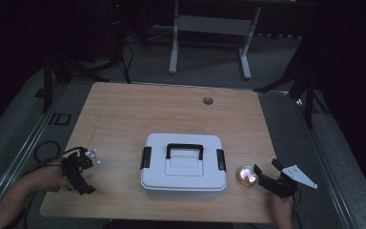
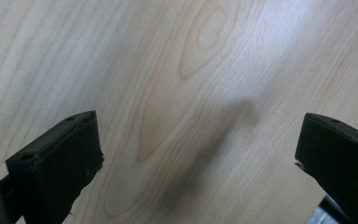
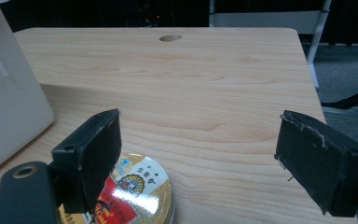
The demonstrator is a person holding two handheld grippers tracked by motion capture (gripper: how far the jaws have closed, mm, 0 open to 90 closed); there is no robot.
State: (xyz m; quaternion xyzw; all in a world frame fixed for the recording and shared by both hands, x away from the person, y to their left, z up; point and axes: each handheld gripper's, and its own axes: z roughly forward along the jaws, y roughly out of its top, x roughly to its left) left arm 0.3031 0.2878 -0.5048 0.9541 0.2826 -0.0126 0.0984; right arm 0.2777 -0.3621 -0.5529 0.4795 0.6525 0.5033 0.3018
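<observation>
Step in hand: I judge I'm reaching for the small round gold-lidded tin with a red label (image 3: 133, 193), which lies on the light wooden table (image 1: 124, 114) just right of the white plastic storage box with a black handle (image 1: 183, 167).
Next move: shift my right gripper (image 3: 200, 163) left to centre the tin, then close.
Right gripper: jaws wide apart, empty; one jaw overlaps the tin's edge.
Left gripper (image 2: 196, 158): jaws spread over bare wood, well left of the box.

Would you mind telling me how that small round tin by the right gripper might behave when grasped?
The round tin looks rigid, so it probably won't deform. Its glossy lid may slip against the right gripper. Lying flat on the table, it likely slides rather than rolls.
</observation>
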